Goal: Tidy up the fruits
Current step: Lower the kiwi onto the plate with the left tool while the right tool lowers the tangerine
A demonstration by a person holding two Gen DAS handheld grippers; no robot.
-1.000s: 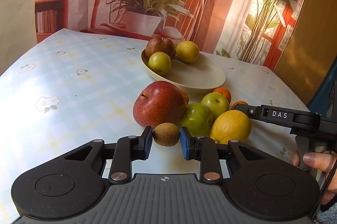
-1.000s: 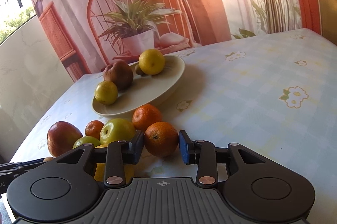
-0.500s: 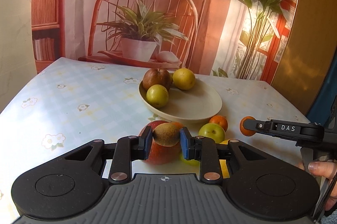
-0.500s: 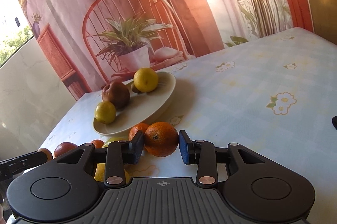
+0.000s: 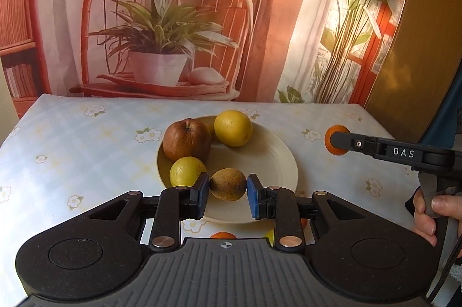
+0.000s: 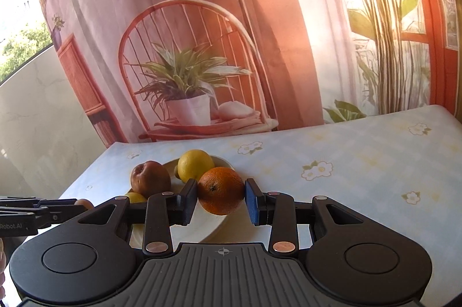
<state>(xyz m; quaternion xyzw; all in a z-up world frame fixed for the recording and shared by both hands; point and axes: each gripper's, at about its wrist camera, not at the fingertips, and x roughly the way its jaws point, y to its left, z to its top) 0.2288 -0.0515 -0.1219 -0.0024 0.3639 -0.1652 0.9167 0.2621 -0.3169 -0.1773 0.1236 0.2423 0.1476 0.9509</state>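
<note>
My left gripper (image 5: 227, 193) is shut on a brown kiwi (image 5: 228, 183), held just above the near part of the cream plate (image 5: 284, 162). On the plate lie a dark red apple (image 5: 186, 139), a big yellow citrus (image 5: 234, 128) and a smaller yellow fruit (image 5: 186, 171). My right gripper (image 6: 221, 200) is shut on an orange (image 6: 221, 188), raised over the plate's (image 6: 215, 224) right rim. In the left wrist view that orange (image 5: 332, 133) hangs right of the plate. The left gripper's fingers (image 6: 55, 210) and the kiwi's tip (image 6: 84, 203) show at the left edge.
A flowered cloth covers the table (image 5: 86, 151). Behind its far edge hangs a printed backdrop (image 5: 161, 47) of a chair and a potted plant. An orange (image 5: 222, 234) and a yellow fruit (image 5: 270, 236) lie below my left gripper. A hand (image 5: 433, 208) holds the right gripper.
Both grippers rose from the fruit pile and moved forward with their fruit. The kiwi now hangs over the plate, and the orange is up at the plate's right rim.
</note>
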